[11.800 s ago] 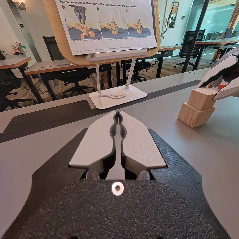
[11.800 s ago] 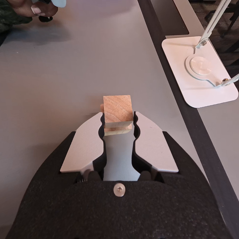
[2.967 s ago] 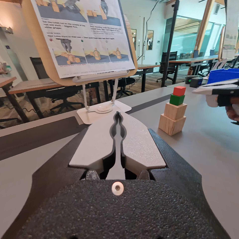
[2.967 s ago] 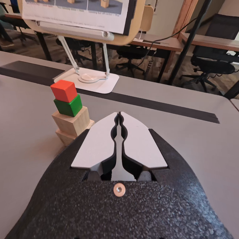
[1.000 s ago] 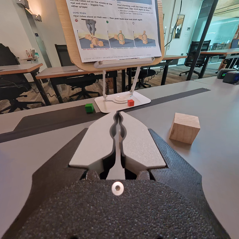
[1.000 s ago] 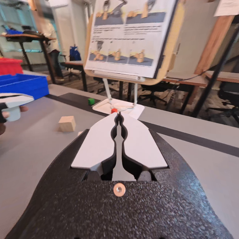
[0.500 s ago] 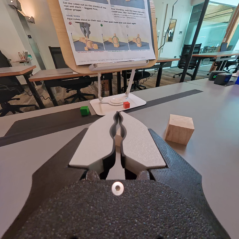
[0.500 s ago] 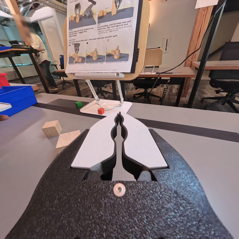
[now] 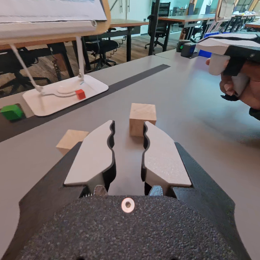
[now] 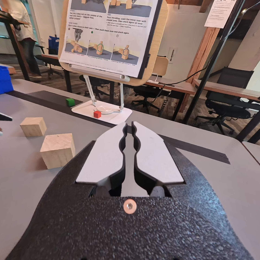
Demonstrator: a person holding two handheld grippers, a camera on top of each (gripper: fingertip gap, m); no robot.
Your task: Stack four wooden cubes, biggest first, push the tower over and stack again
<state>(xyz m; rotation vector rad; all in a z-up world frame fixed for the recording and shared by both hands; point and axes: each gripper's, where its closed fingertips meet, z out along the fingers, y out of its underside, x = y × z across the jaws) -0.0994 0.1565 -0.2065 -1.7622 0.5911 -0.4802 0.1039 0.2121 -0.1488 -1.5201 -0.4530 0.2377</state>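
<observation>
My left gripper (image 9: 128, 123) is open and empty, low over the grey table (image 9: 182, 98). A large wooden cube (image 9: 142, 119) stands just beyond its right fingertip (image 9: 146, 126), not between the pads. A smaller wooden cube (image 9: 71, 140) lies beside the left finger. A red cube (image 9: 80, 94) sits on the white stand base (image 9: 56, 101), and a green cube (image 9: 12, 112) lies on the dark strip. My right gripper (image 10: 129, 123) has its fingers parted by a narrow gap with nothing between them. The large cube (image 10: 57, 150) and small cube (image 10: 33, 126) lie to its left.
A board with a printed sheet (image 10: 109, 35) stands on the white base (image 10: 112, 116) at the table's far edge. A hand holds the right gripper (image 9: 227, 43) at the right of the left wrist view. A blue bin (image 10: 4, 80) stands far left. Office chairs and desks lie beyond. Left tips to right tips: about 20 cm.
The four-cube tower seen earlier has fallen and the cubes lie scattered. My left jaws opened from shut and moved closer to the wooden cubes. My right jaws parted slightly.
</observation>
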